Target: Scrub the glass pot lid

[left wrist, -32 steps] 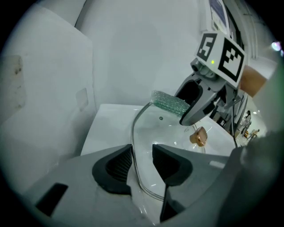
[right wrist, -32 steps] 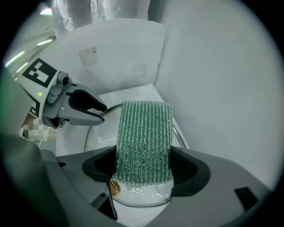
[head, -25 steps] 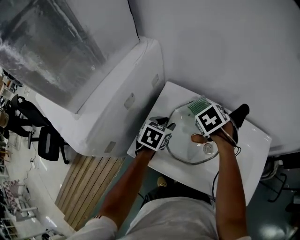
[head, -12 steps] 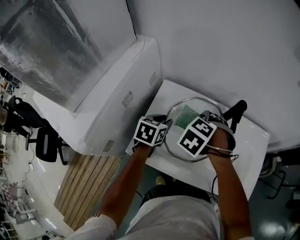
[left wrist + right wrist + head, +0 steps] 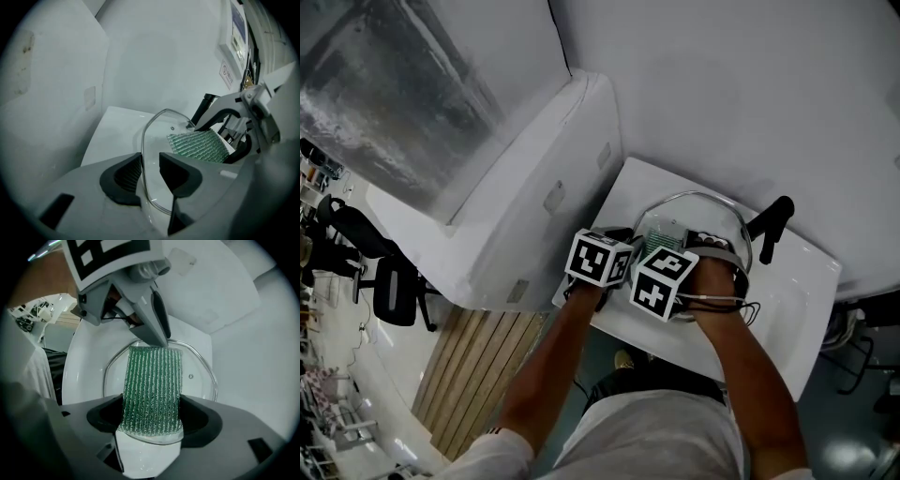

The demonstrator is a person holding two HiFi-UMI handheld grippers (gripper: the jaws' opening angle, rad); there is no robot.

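Finding: lab or office workspace fitted as a mock wash station. Evidence: white sink [image 5: 802,281] boxed by plain panels [image 5: 534,187]; office chairs [image 5: 394,286] beyond.

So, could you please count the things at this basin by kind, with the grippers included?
Glass pot lid: 1
Green scrubbing pad: 1
Grippers: 2 (left gripper, jaws closing round the lid's rim; right gripper, shut on the pad)
White basin: 1
Total: 5
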